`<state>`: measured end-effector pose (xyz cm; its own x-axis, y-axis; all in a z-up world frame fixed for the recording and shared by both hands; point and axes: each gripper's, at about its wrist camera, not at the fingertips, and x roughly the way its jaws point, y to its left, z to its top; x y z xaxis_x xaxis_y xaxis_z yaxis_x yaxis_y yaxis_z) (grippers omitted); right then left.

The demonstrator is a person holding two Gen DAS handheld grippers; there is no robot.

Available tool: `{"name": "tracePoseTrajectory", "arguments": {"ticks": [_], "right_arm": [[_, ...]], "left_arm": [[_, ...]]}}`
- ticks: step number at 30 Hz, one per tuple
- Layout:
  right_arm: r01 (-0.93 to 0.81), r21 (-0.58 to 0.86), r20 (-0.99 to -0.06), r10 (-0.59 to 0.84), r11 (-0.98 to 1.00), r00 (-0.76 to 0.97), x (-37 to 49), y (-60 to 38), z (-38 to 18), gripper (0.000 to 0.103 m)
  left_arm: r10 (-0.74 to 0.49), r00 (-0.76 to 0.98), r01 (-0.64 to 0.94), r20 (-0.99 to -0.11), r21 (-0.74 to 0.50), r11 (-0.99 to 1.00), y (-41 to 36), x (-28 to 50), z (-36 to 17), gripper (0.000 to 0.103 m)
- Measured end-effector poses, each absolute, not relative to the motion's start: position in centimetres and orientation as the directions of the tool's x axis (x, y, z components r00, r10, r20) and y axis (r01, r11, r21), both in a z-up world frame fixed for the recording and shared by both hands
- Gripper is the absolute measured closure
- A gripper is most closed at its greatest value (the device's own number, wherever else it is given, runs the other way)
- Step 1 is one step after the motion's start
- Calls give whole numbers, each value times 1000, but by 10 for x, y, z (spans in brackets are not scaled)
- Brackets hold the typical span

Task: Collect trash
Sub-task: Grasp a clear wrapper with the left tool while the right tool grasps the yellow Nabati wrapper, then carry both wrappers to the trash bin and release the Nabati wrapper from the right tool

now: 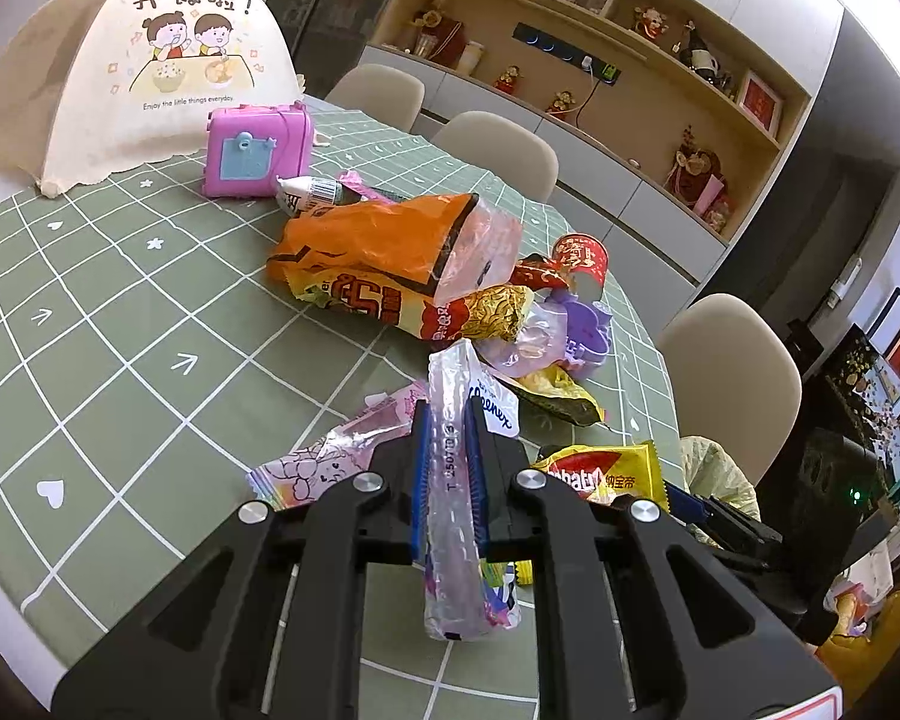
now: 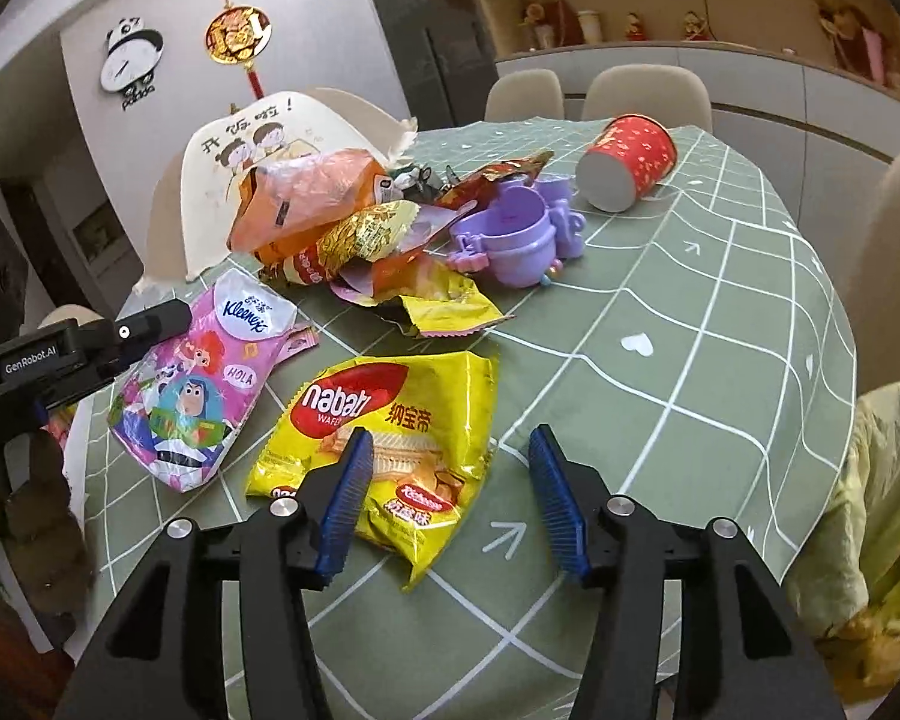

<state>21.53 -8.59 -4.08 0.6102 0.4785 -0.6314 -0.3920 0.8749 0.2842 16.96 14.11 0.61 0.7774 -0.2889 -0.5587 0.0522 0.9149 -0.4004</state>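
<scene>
Left claw (image 1: 448,438) is clamped tight on the Kleenex tissue pack (image 2: 198,378) (pink cartoon print), holding it just over the table (image 2: 690,324). Right claw (image 2: 447,468) is spread wide with nothing in it, its left finger over the yellow Nabati wafer bag (image 2: 390,420). Further back sits a heap of wrappers around the orange snack bag (image 1: 378,246), plus a purple toy (image 2: 519,234) and a tipped red cup (image 2: 627,162).

A green grid-patterned tabletop (image 1: 120,312) carries a pink toy case (image 1: 258,147) beside a cartoon-printed mesh food cover (image 1: 180,78), with a lilac toy set (image 2: 519,234), beige chairs (image 1: 498,150) and wooden shelves (image 1: 600,48) beyond.
</scene>
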Motion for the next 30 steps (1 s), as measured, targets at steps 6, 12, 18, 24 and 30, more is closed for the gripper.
{"name": "tracePoseTrajectory", "arguments": {"ticks": [6,12,18,24,30], "right_arm": [[-414,125,-668,385,902,637,213,-65,-39,45],[-440,79,-630,387,895,673,206,-63,-26,85],[-410,75,-589,372,909,717,200,-81,-6,87],[-399,47,-563,354,916,747,190,-90,4,87],[-363,38,-525,328,931,785,178,-108,12,87]], "left_arm": [[-290,774,55,-563,-396,917,141,171,4,93],[-289,773,57,-566,-391,919,140,170,3,93],[-262,789,70,-556,-342,937,131,165,10,93],[-236,812,88,-534,-288,954,116,155,22,93],[-252,805,113,-537,-279,954,102,152,28,93]]}}
